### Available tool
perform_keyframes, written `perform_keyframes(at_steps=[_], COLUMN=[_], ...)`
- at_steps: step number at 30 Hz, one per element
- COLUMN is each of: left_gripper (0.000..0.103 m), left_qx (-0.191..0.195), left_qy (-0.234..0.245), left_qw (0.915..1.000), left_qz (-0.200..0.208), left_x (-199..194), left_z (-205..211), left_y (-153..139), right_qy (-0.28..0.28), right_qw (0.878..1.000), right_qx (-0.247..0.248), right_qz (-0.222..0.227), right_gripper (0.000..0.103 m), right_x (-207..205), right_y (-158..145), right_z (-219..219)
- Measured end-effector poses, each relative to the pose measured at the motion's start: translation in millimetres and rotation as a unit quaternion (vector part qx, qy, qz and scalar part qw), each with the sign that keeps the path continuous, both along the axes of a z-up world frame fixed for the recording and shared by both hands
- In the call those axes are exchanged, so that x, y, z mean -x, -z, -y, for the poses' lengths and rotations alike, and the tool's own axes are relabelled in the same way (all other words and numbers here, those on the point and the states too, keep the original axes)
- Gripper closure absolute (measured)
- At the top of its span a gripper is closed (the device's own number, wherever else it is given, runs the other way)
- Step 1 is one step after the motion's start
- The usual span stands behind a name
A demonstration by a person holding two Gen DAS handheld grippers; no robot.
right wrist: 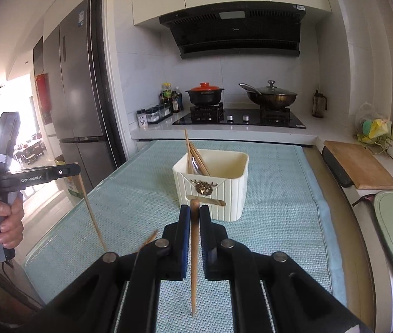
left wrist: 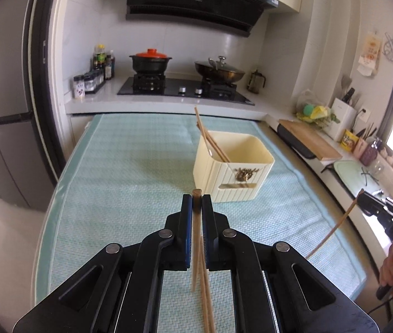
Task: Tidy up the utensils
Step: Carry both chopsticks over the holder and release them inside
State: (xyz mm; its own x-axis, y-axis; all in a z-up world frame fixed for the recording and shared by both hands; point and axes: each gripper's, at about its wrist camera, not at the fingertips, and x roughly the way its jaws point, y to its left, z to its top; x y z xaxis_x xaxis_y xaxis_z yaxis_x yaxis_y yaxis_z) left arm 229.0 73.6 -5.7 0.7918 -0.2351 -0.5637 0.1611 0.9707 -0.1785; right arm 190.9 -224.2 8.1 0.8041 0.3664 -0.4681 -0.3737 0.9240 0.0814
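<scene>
While both grippers are clamped on chopsticks, left gripper on several, right gripper on one, transfer is being staged above the mat; lowering into the holder is being judged next.

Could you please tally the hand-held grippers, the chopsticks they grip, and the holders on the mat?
Hand-held grippers: 2 (left hand-held gripper, right hand-held gripper)
Gripped chopsticks: 2 (left chopstick, right chopstick)
Holders: 1 (cream holder)
Total: 5
</scene>
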Motion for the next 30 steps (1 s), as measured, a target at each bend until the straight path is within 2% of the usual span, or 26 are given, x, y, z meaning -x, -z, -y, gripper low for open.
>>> perform_keyframes(at_steps=[5, 19, 23, 30], left_gripper=[0.098, 0.098, 0.098, 0.098], left_qx=[0.012, 0.047, 0.054, 0.056], left_qy=[-0.001, 0.009, 0.014, 0.014], left_qw=[0.9999, 0.9986, 0.998, 0.9958], left_qz=[0.008, 0.021, 0.03, 0.072], left_x=[4, -3, -13, -43], left_z=[1, 0, 1, 11], left_y=[-4, -31, -49, -99], right_qy=[0.003, 0.003, 0.002, 0.003], right_qw=[1.0, 0.998, 0.997, 0.994], right_qx=[0.0, 0.009, 0.014, 0.03], right_qz=[0.028, 0.06, 0.07, 0.107], right_gripper=[0.096, 0.096, 0.096, 0.096], right_x=[7, 2, -7, -44], right_y=[-13, -44, -58, -99], right_z=[-3, -3, -3, -13])
